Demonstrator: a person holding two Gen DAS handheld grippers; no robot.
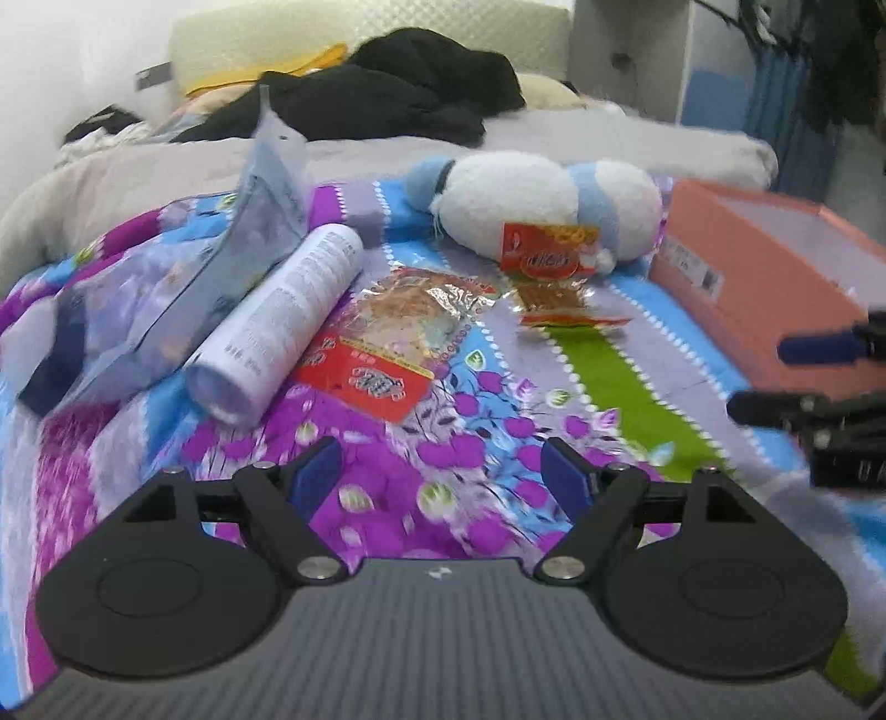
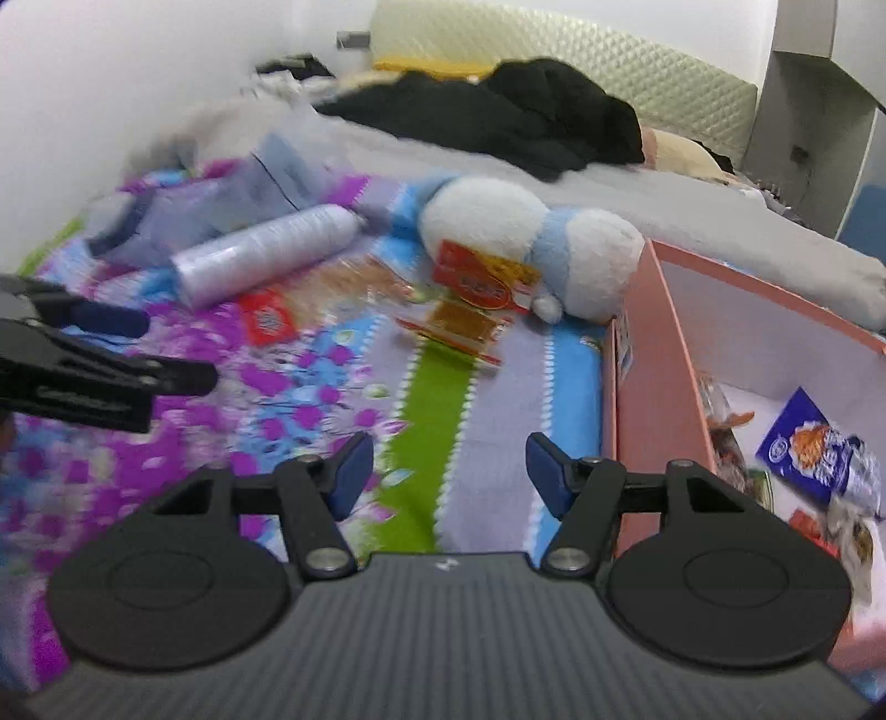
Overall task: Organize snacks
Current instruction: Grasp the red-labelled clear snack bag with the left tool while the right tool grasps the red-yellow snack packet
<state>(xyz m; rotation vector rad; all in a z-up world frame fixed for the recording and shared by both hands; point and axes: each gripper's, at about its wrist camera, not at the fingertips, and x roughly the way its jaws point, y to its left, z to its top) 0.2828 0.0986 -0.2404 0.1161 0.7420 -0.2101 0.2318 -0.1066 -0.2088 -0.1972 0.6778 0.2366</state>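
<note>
Snacks lie on a flowered bedspread [image 1: 498,421]. A white cylinder tube [image 1: 277,327] lies beside a pale blue bag [image 1: 183,277]. A clear and red snack packet [image 1: 398,338] lies next to the tube. A second red and orange packet [image 1: 554,271] leans on a white plush toy [image 1: 531,199]. A pink box [image 1: 758,282] stands at the right; in the right wrist view it [image 2: 648,354] holds a blue packet [image 2: 814,448] and other snacks. My left gripper [image 1: 443,476] is open and empty above the bedspread. My right gripper [image 2: 448,471] is open and empty beside the box.
Black clothes [image 1: 387,94] and a grey blanket [image 1: 138,177] lie farther up the bed. A padded headboard [image 1: 360,39] is behind. A white wall [image 2: 83,111] runs along the left side.
</note>
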